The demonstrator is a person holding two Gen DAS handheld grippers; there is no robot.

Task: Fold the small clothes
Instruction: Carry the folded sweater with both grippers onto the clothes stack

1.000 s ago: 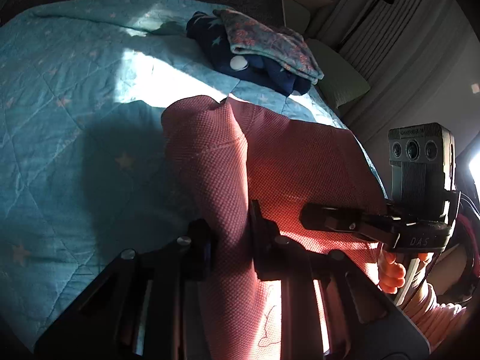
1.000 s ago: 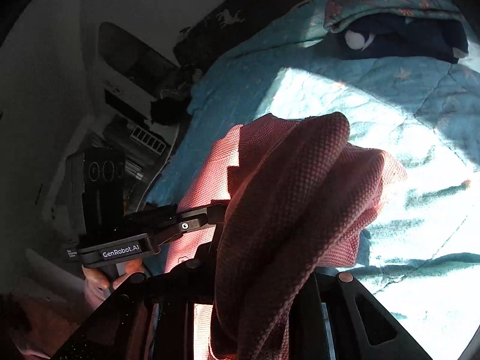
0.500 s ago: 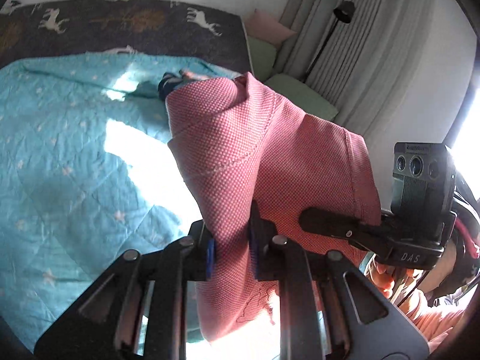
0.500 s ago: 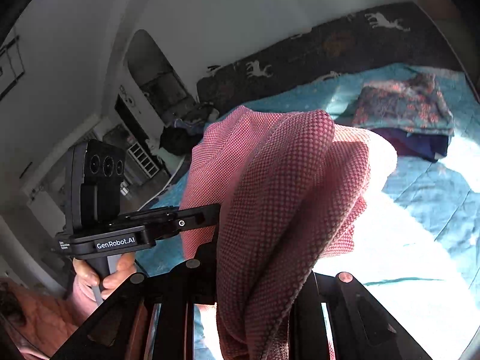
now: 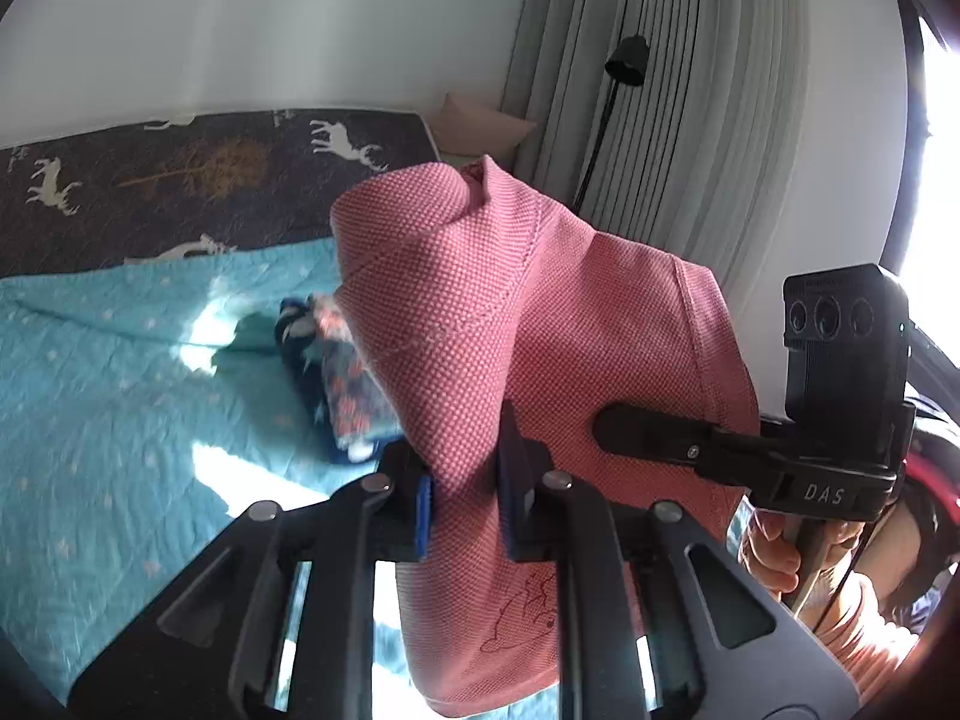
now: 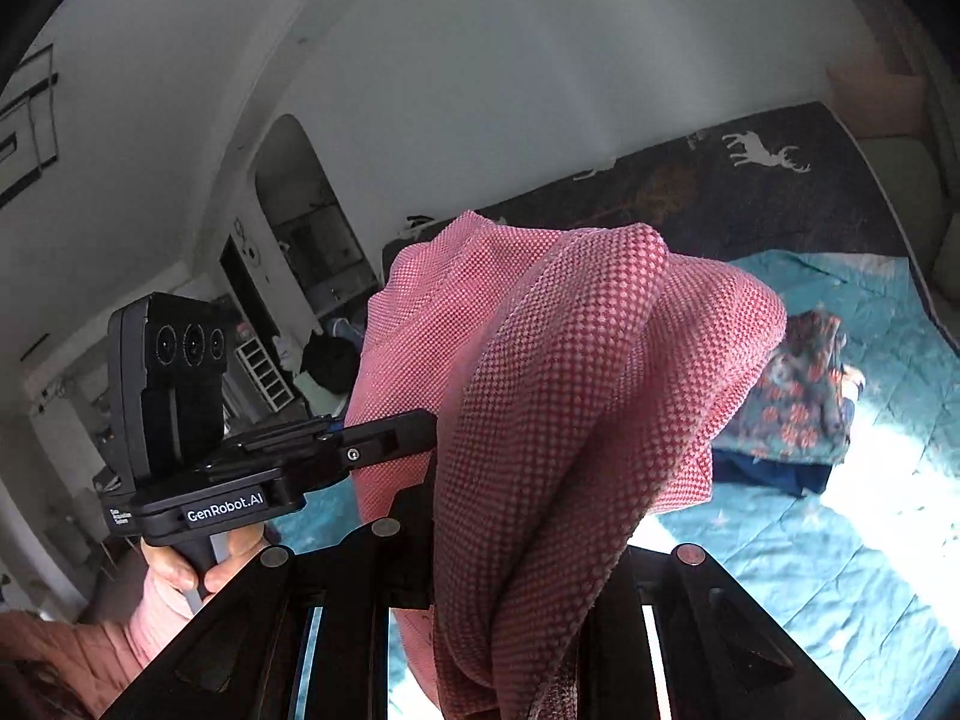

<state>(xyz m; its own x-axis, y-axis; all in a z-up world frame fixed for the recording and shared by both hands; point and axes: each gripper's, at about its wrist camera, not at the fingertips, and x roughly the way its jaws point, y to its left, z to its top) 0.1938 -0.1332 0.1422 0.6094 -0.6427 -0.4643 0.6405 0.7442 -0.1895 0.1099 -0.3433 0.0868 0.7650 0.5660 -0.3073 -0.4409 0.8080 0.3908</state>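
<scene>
A small pink knit garment (image 5: 540,348) hangs in the air above the bed, held by both grippers. My left gripper (image 5: 465,480) is shut on one edge of it, the cloth pinched between the blue-padded fingers. My right gripper (image 6: 516,546) is shut on another edge of the pink garment (image 6: 570,396), which drapes over and hides its fingertips. Each gripper shows in the other's view: the right one (image 5: 660,438) at right, the left one (image 6: 384,444) at left.
A teal quilted bedspread (image 5: 120,420) covers the bed. A stack of folded clothes (image 6: 798,396), floral on top of navy, lies on it and also shows in the left wrist view (image 5: 342,378). A dark deer-print blanket (image 5: 210,180), grey curtains (image 5: 690,120) and shelves (image 6: 264,366) surround the bed.
Both grippers have lifted the pink garment off the bed and tilted up, so the views now show the wall and curtains, with the folded stack farther below.
</scene>
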